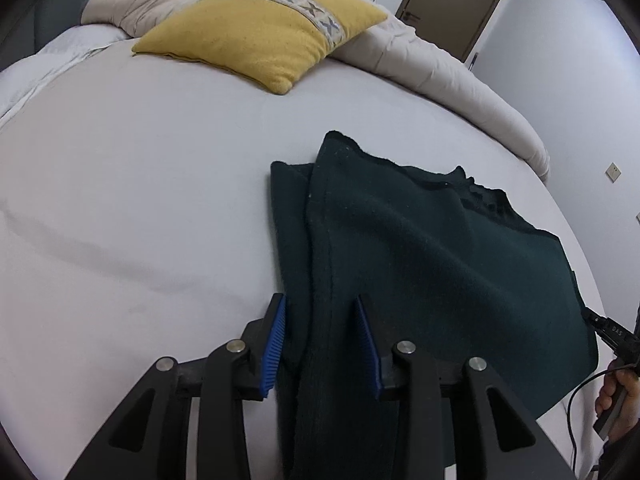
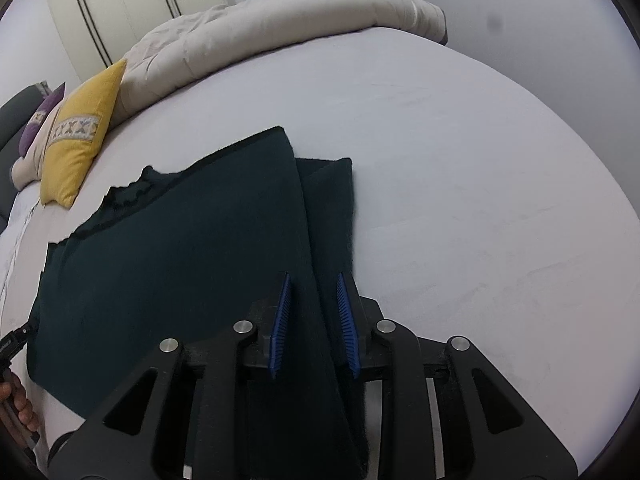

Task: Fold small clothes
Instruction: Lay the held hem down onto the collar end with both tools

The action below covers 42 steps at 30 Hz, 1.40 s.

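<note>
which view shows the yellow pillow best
The left wrist view: the yellow pillow lies broad and near-whole, its patterned band readable, on the bed. The right wrist view catches it only small and edge-on at the far left.

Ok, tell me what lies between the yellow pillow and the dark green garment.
Only bare white sheet separates the yellow pillow from the dark green garment; the left wrist view shows it.

Matte black linkage arms on left gripper [image 1: 322, 340] and right gripper [image 2: 313, 324], each with four silver round pivot screws behind the jaws. Ribbed blue pads [image 1: 275, 346] lining inner finger faces. Bare-skinned hand [image 1: 618, 396], black cable alongside.
</note>
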Each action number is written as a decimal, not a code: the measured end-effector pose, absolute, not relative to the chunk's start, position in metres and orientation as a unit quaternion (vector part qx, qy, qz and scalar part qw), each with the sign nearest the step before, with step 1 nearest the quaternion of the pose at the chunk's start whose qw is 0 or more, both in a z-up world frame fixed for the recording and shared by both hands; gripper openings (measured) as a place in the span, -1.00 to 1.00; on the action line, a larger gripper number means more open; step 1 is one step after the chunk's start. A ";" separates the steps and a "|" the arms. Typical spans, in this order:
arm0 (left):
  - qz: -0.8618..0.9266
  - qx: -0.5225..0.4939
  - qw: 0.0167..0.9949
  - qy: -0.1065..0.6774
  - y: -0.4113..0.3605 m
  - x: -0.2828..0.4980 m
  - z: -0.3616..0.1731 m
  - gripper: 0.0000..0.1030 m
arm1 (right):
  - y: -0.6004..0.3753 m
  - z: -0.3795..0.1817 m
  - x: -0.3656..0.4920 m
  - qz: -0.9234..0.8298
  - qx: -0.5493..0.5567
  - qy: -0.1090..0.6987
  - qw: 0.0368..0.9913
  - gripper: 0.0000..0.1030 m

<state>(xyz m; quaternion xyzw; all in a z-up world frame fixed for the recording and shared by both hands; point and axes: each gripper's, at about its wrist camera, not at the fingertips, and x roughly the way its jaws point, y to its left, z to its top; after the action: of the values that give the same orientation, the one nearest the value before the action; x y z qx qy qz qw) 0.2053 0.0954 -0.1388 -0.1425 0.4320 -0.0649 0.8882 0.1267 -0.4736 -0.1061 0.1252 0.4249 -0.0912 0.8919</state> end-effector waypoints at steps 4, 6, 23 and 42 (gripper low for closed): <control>-0.060 -0.137 0.890 0.431 0.093 0.204 -0.135 -0.29 | -0.471 -0.101 0.117 -0.092 0.114 0.426 0.893 -0.58; -0.057 -0.136 0.893 0.426 0.093 0.201 -0.133 -0.29 | -0.470 -0.093 0.107 -0.097 0.112 0.417 0.897 -0.58; -0.060 -0.129 0.893 0.427 0.091 0.196 -0.134 -0.63 | -0.471 -0.087 0.082 -0.084 0.124 0.414 0.898 -0.92; -0.066 -0.135 0.896 0.418 0.097 0.183 -0.138 -0.77 | -0.483 -0.111 0.079 -0.105 0.131 0.424 0.890 -0.91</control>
<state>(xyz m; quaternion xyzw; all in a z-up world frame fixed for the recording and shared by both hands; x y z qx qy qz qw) 0.1828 0.0973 -0.1385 -0.1351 0.4177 -0.0664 0.8961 0.0789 -0.4827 -0.1114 0.1312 0.4242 -0.1049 0.8899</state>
